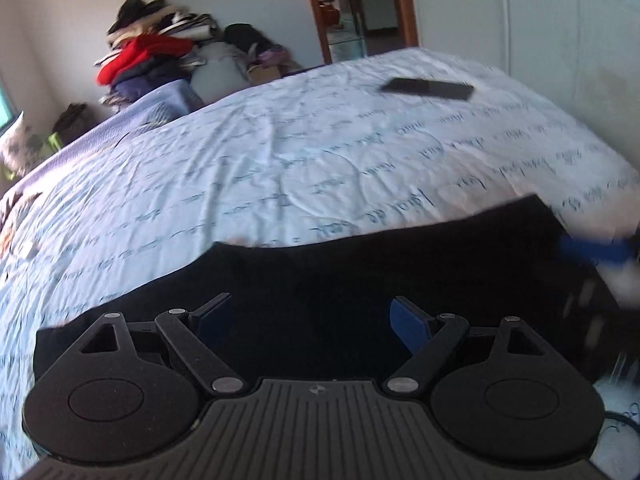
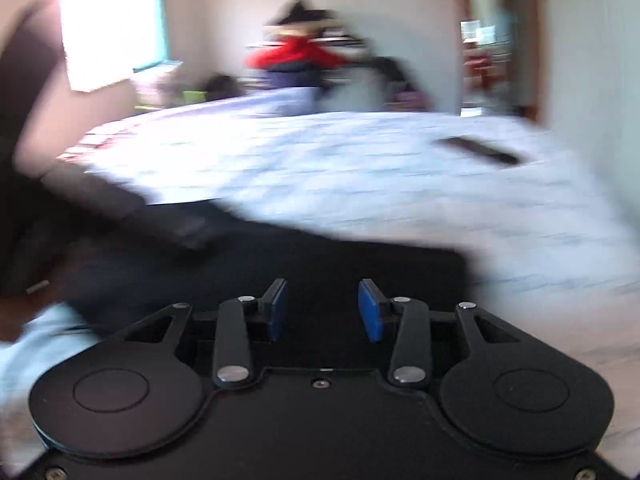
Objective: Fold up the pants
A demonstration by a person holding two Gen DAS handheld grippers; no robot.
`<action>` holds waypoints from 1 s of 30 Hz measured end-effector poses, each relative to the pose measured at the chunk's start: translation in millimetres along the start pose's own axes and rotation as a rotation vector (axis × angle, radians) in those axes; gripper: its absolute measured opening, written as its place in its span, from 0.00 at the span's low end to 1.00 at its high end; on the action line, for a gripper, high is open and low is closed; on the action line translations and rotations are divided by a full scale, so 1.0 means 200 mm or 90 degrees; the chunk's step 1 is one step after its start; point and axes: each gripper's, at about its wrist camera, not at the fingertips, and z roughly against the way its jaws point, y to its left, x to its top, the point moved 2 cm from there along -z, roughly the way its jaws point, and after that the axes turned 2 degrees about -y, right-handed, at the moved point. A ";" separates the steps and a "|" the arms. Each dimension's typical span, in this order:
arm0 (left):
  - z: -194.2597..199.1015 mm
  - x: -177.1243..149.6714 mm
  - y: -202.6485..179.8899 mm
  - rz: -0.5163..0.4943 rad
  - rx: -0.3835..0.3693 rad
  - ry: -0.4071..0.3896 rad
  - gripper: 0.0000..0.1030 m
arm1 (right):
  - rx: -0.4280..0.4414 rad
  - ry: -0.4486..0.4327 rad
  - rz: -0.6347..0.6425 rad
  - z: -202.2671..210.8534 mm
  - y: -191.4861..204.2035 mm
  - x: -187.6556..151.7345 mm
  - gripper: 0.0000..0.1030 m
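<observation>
Black pants [image 1: 360, 272] lie flat just beyond my left gripper [image 1: 310, 318], long axis running left-right; my right gripper [image 2: 323, 310] hovers nearby, both jaws apart and empty.

I'm seeing wide bare bed sheet [image 1: 280, 152] lying open beyond the black pants [image 1: 360, 280], free to pass. A dark flat device [image 1: 428, 89] is sitting far off near the wall side. Clothes pile [image 1: 148, 56] is blocking the bed's far corner. Right view is blurring.
</observation>
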 end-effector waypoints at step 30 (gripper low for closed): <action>-0.11 -0.03 -0.10 0.021 0.041 0.045 0.90 | -0.010 0.081 0.063 -0.01 0.04 -0.19 0.53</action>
